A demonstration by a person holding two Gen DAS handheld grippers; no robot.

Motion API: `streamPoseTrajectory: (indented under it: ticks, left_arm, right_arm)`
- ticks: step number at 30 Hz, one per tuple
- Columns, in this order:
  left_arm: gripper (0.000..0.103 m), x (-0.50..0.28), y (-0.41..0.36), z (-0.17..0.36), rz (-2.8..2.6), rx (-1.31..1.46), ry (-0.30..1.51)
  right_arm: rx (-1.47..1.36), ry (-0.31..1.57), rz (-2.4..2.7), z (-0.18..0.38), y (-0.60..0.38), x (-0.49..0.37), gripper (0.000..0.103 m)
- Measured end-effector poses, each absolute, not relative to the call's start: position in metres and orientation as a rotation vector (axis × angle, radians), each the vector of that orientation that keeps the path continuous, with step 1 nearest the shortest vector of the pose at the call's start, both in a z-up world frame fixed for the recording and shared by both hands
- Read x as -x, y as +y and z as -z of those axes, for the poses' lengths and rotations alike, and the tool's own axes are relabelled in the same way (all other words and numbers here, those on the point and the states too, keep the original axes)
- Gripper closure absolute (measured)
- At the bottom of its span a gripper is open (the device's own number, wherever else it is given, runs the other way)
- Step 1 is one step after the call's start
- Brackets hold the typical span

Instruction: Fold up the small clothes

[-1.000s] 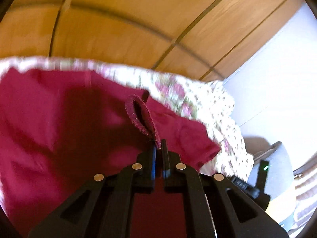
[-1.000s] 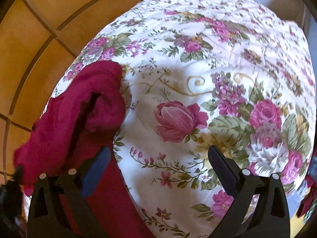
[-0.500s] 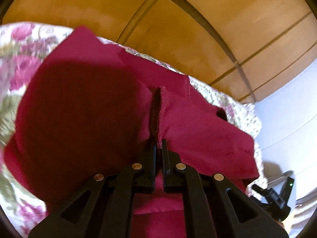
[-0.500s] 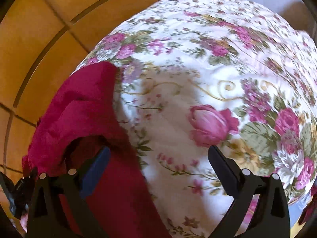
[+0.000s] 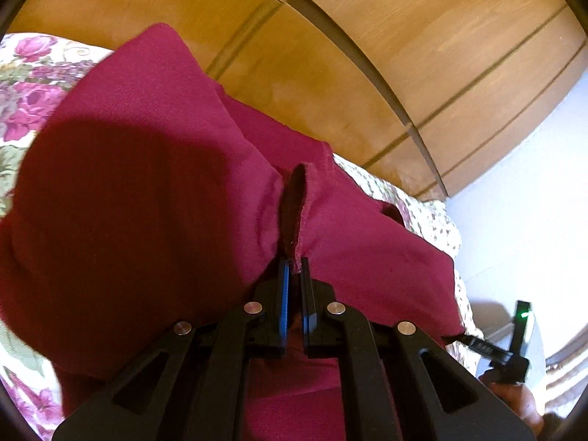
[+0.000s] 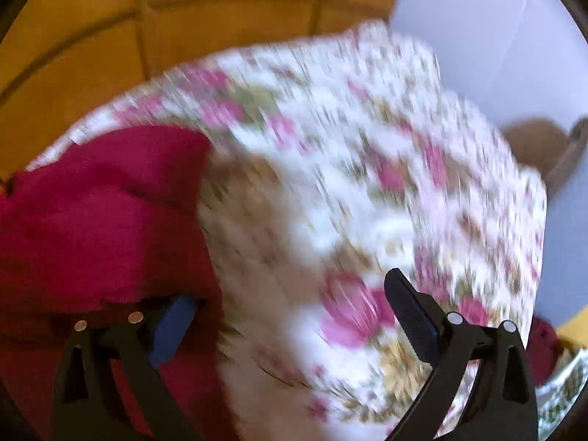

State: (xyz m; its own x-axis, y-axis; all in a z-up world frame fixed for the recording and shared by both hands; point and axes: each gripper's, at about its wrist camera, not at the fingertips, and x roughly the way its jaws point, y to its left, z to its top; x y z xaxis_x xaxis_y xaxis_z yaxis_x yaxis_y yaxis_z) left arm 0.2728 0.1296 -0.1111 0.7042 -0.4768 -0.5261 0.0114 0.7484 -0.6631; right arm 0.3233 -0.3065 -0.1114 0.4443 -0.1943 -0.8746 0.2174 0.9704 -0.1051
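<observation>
Both fingers of the left gripper [image 5: 294, 262] press together on a raised seam edge of the crimson garment [image 5: 147, 202], which pinches up into a narrow dark fold just beyond the tips. From the left wrist view the garment spreads across most of the near and middle ground, with a large flap folded over on the left and a second layer running to the right. It lies on a floral bedspread [image 5: 25, 84], whose pink roses show at the far left and whose smaller print shows along the far right edge of the cloth. Wooden panels [image 5: 367, 36] with dark grooves fill the far side, and a pale wall [image 5: 533, 202] stands at the right. At the near right, part of the other black tool with a small green light [image 5: 523, 315] is visible.

From the right wrist view, which is heavily blurred, the right gripper [image 6: 286, 308] has its fingers wide apart and grips nothing. Its left finger [image 6: 171, 330] sits over the edge of the crimson garment [image 6: 95, 228], which lies bunched at the left of the floral bedspread [image 6: 349, 191]. Its right finger [image 6: 411, 312] hangs over the bare floral print. Wooden panels [image 6: 147, 18] run across the far side, with the pale wall [image 6: 477, 36] at the far right.
</observation>
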Motion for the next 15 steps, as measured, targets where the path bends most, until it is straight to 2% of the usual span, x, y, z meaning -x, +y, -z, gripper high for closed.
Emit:
streamPoseTrajectory:
  ticks: [8, 15]
  left_arm:
    - [0.097, -0.267, 0.132, 0.111, 0.313, 0.678, 0.74]
    - [0.097, -0.27, 0.128, 0.111, 0.311, 0.679, 0.736]
  right_arm:
    - [-0.089, 1.134, 0.166, 0.091, -0.32, -0.303, 0.005]
    - [-0.433, 0.993, 0.077, 0.064, -0.352, -0.303, 0.005]
